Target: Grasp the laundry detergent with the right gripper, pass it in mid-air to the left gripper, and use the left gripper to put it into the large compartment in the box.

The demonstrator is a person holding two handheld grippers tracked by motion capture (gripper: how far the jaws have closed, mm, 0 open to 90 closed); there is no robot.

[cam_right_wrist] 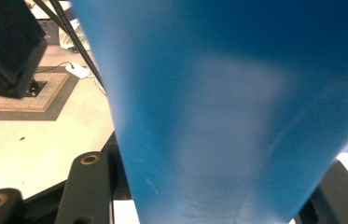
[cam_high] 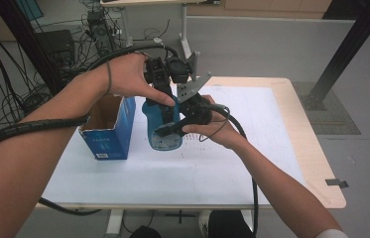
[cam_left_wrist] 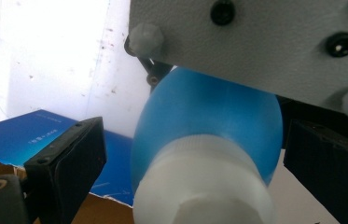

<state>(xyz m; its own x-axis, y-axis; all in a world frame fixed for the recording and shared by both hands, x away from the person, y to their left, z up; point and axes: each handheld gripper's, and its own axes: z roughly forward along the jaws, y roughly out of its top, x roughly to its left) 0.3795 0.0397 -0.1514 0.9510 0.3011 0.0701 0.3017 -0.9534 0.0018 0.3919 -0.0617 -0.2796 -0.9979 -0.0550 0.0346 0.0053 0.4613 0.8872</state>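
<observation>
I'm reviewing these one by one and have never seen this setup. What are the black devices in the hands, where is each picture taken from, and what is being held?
A person holds a hand-held two-jaw tool in each hand; no robot arm is involved. The high view looks down on the white table. The other two pictures come from cameras riding on each tool. On the table stands an open blue box. Above the table, the right gripper is clamped on the body of a blue bottle. The left gripper has its jaws either side of the bottle's white cap, apparently not yet pressing on it.

The bottle (cam_high: 162,126) stands just right of the box (cam_high: 109,129) on the table (cam_high: 252,163)
</observation>
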